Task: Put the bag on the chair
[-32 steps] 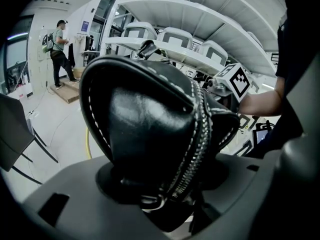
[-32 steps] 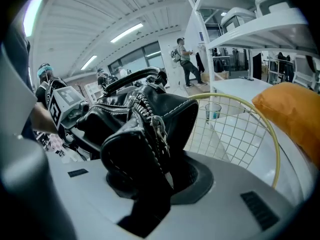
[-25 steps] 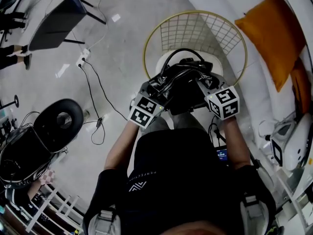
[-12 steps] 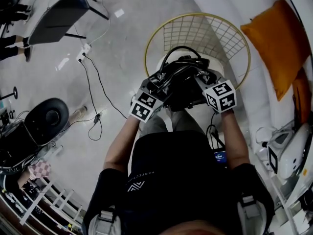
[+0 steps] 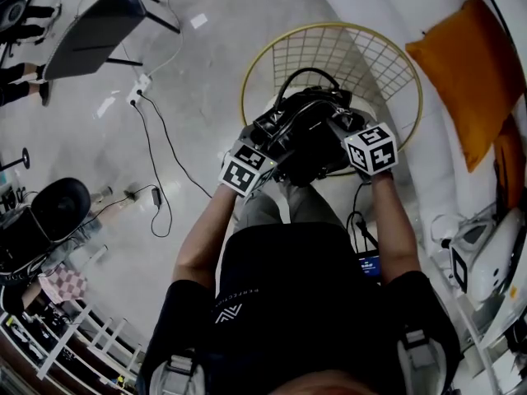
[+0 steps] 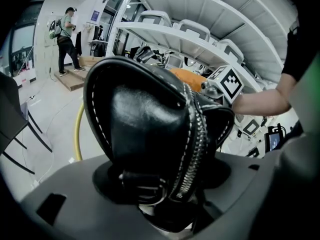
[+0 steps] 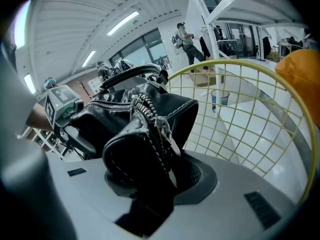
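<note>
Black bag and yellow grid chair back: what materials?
The black bag looks like glossy leather or faux leather: sheen, pale stitching, metal zipper. The yellow grid chair back looks like thin metal wire, painted or brass-toned.

Left tool [image 5: 274, 136], right tool [image 5: 335, 123], jaws opening, bag [image 5: 309, 142] between
</note>
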Demonstrator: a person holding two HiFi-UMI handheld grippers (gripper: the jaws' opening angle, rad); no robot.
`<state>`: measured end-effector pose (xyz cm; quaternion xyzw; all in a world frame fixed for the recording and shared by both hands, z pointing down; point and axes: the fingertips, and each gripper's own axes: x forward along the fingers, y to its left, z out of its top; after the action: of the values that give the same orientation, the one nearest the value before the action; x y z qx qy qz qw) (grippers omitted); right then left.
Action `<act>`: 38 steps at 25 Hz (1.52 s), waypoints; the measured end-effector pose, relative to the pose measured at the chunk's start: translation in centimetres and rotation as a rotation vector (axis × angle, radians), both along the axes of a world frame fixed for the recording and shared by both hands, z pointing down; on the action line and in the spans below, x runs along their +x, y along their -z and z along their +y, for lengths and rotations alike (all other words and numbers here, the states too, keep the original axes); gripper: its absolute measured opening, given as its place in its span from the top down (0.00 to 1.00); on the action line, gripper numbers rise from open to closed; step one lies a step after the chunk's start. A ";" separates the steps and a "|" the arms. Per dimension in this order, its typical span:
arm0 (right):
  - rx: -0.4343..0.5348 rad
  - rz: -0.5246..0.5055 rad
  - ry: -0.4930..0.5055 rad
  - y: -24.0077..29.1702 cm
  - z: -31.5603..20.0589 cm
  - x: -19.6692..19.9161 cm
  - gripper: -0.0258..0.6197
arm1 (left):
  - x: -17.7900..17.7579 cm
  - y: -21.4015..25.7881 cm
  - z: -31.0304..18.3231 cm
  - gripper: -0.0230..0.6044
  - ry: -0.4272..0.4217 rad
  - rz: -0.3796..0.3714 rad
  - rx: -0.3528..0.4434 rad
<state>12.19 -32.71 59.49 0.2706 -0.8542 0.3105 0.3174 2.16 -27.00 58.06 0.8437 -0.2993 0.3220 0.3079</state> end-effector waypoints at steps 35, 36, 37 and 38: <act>0.150 0.040 -0.245 0.4 -3.9 1.5 0.57 | -3.9 -0.1 -4.3 0.27 0.264 -0.072 -0.007; 0.157 0.039 -0.251 0.7 -3.9 1.5 0.57 | -4.2 0.1 -4.2 0.27 0.275 -0.078 0.003; 0.162 0.034 -0.253 0.9 -3.8 1.4 0.57 | -4.5 0.3 -4.0 0.27 0.275 -0.084 0.004; 0.163 0.029 -0.251 1.1 -3.6 1.1 0.57 | -4.8 0.4 -3.7 0.27 0.267 -0.090 0.002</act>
<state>13.32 -36.35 58.43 0.4046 -0.8312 0.2736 0.2655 -2.62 -30.73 57.66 0.7815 -0.4225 0.3155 0.3335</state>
